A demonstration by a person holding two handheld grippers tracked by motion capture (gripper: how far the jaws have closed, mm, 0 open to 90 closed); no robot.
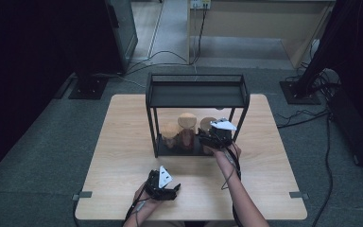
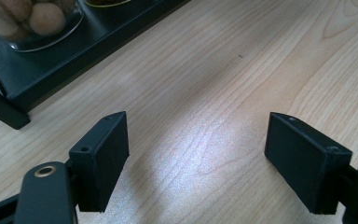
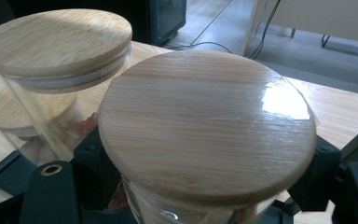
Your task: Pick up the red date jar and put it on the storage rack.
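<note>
Two black jaws of the right gripper point(image 3: 200, 186) stand on either side of a glass jar point(image 3: 177, 210), just under its round wooden lid point(image 3: 207, 126), and they are clamped on it. In the high view this gripper point(image 1: 207, 138) reaches into the lower level of the black metal shelf point(image 1: 196, 97), at its right end, so the jar it holds is the rightmost of three. That jar stands upright, its long axis vertical, directly ahead of the jaws; any lift must first clear the shelf's low front rail, by the look of it. Just beside it stands a taller jar point(image 3: 51, 93), and a shorter one point(image 3: 14, 116) beyond that. The left gripper point(image 1: 169, 191) rests well apart near the table point(image 1: 123, 142) edge, jaws apart and empty. No labels or writing can be read.
</note>
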